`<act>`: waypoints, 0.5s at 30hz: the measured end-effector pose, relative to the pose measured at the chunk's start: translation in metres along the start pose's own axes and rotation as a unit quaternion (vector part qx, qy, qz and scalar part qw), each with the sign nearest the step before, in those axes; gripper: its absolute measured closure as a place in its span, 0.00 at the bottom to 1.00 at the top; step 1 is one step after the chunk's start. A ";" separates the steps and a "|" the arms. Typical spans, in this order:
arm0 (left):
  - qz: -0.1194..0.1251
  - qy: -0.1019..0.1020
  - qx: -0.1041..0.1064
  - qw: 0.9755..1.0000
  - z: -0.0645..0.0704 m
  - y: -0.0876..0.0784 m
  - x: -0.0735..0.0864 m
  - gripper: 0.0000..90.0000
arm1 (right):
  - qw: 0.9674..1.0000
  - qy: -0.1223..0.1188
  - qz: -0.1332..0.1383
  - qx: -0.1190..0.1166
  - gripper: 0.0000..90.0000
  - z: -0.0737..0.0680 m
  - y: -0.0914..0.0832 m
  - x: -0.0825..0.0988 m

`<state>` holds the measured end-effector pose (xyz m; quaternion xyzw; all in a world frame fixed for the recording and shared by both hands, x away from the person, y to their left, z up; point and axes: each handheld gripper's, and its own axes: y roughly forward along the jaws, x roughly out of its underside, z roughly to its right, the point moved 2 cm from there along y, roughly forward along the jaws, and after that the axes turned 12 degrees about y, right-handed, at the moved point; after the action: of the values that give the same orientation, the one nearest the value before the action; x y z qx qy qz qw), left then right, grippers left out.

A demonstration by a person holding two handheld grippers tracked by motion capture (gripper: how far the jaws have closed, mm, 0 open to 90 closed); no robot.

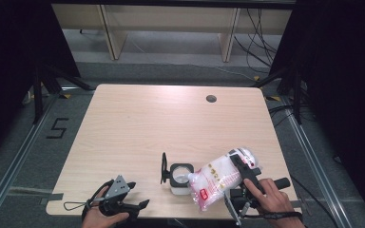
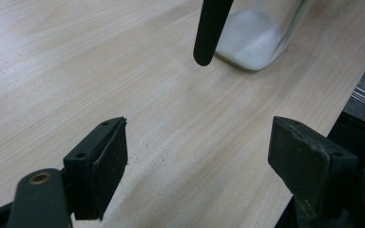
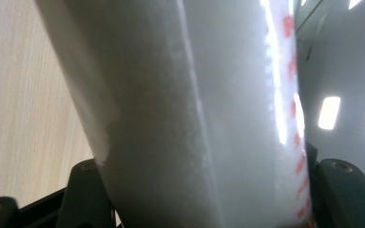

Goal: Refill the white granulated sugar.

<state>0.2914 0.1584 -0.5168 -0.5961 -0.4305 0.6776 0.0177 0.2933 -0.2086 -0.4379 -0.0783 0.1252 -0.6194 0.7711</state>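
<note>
The right tool (image 1: 241, 167) is grasping the white bag (image 1: 216, 183), tilted over the jar (image 1: 180, 178) just beside it; the left tool (image 1: 123, 202) rests released on the table (image 1: 147, 123).

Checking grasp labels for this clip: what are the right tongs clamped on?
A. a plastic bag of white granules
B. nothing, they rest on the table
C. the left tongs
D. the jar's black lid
A: the right tongs grip the bag, tilted with its lower end at the open jar.
</note>
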 end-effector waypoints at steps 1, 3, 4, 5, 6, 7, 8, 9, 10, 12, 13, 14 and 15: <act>0.000 0.000 0.000 1.000 0.000 0.000 0.000 0.22 | 1.000 -0.001 -0.003 0.001 0.45 0.000 0.000 0.001; 0.002 0.000 0.002 1.000 0.000 0.000 0.000 0.23 | 1.000 -0.009 -0.004 -0.002 0.45 0.002 0.000 0.002; 0.000 0.000 0.002 1.000 0.000 0.000 0.000 0.23 | 1.000 -0.005 -0.007 -0.003 0.45 0.001 0.000 0.002; 0.001 0.000 0.002 1.000 0.000 0.000 0.000 0.23 | 1.000 -0.006 -0.005 -0.002 0.45 0.002 0.000 0.002; 0.001 0.001 0.002 1.000 0.000 0.000 0.000 0.23 | 1.000 -0.007 0.002 0.001 0.45 0.002 0.001 0.002; 0.001 0.000 0.002 1.000 0.000 0.000 0.000 0.23 | 1.000 -0.007 0.001 0.000 0.45 0.002 0.001 0.002; 0.000 0.001 0.002 1.000 0.000 0.000 0.000 0.22 | 1.000 -0.016 -0.003 -0.003 0.45 0.003 0.000 0.001; 0.000 0.000 0.002 1.000 0.000 0.000 0.000 0.22 | 1.000 -0.006 -0.006 -0.004 0.45 0.001 0.000 0.002; 0.000 0.000 0.002 1.000 0.000 0.000 0.000 0.23 | 1.000 -0.021 0.004 -0.001 0.45 0.002 0.001 0.000; 0.000 0.000 0.002 1.000 0.000 0.000 0.000 0.22 | 1.000 -0.002 -0.006 -0.004 0.45 0.000 -0.001 -0.001; 0.000 0.000 0.000 1.000 0.000 0.000 0.000 0.23 | 1.000 -0.019 0.006 -0.003 0.45 0.002 0.000 -0.002; 0.002 -0.001 0.000 1.000 0.000 0.000 0.000 0.22 | 1.000 -0.022 0.006 0.000 0.45 0.003 -0.001 -0.004; 0.001 -0.002 -0.001 1.000 0.000 0.001 0.000 0.22 | 1.000 -0.018 0.001 -0.009 0.45 0.002 -0.001 -0.005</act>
<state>0.2916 0.1580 -0.5174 -0.5955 -0.4307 0.6780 0.0153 0.2914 -0.2042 -0.4355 -0.0965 0.1169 -0.6160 0.7730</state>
